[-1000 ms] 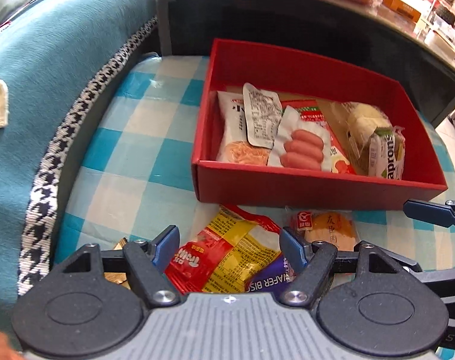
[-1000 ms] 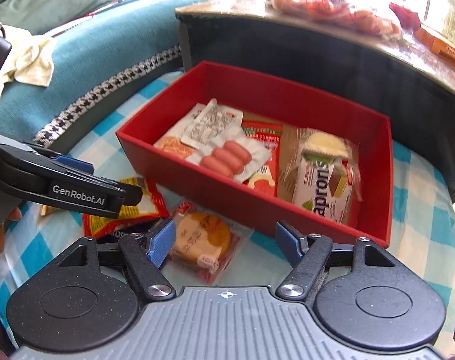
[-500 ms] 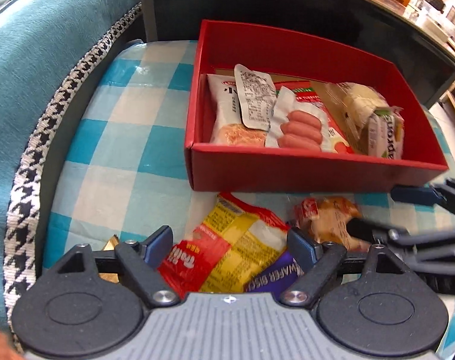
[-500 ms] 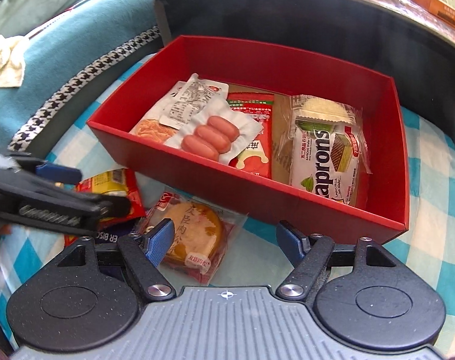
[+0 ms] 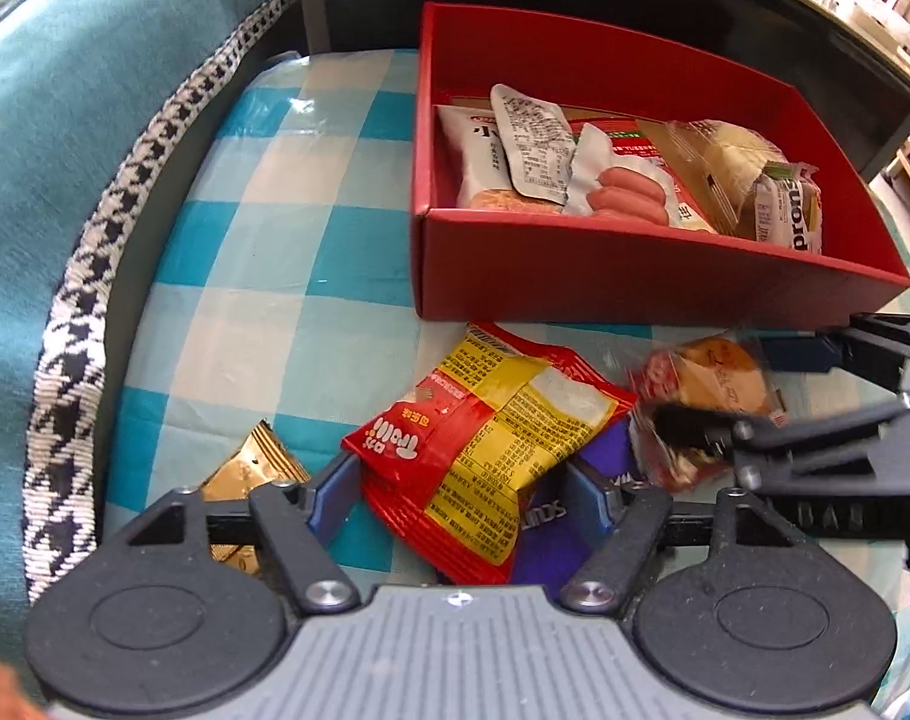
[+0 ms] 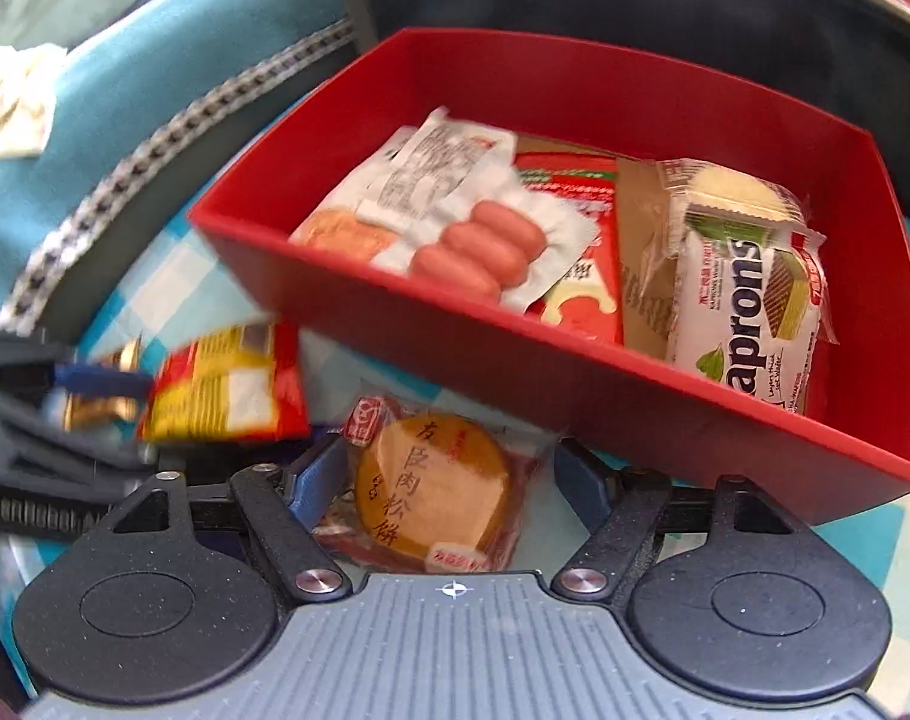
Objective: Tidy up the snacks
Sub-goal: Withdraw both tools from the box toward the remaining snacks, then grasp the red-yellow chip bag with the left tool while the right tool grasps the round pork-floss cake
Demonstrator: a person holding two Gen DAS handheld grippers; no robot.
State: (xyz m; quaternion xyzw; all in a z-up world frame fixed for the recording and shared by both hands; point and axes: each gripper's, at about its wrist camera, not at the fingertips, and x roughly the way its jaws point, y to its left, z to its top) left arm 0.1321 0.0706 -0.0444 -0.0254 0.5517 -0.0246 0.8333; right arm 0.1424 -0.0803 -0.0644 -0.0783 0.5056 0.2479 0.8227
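I worked both tools over the bench (image 5: 287, 276), spread with a blue-and-white checked cloth, where loose snacks lay just in front of the open red cardboard box (image 5: 634, 276) that was plainly the place to gather them. The box already held a white sausage pack (image 6: 484, 246), a white noodle-style packet (image 5: 472, 162) and a green-and-white wafer packet (image 6: 748, 312), so I judged the job partly done, with the items outside the near wall still to go in. The left gripper (image 5: 460, 498) sat low over the red-and-yellow foil candy bag (image 5: 490, 438), its jaws well apart on either side of the bag's near end; the blue pads stood close to the foil, but I could not tell whether they touched it. That bag lay across a purple wafer-biscuit packet (image 5: 544, 534), with a small gold foil sachet (image 5: 251, 468) just beside it on the cloth. The right gripper (image 6: 449, 486) bracketed the round golden pastry in its clear wrapper (image 6: 437, 480), jaws likewise wide and not yet closed on it, the wrapper lying between the pads. I held each tool low and square to its target so that closing would pinch the wrapping, not crush the contents. The two tools worked very near each other, and I reckoned a clash the main risk.
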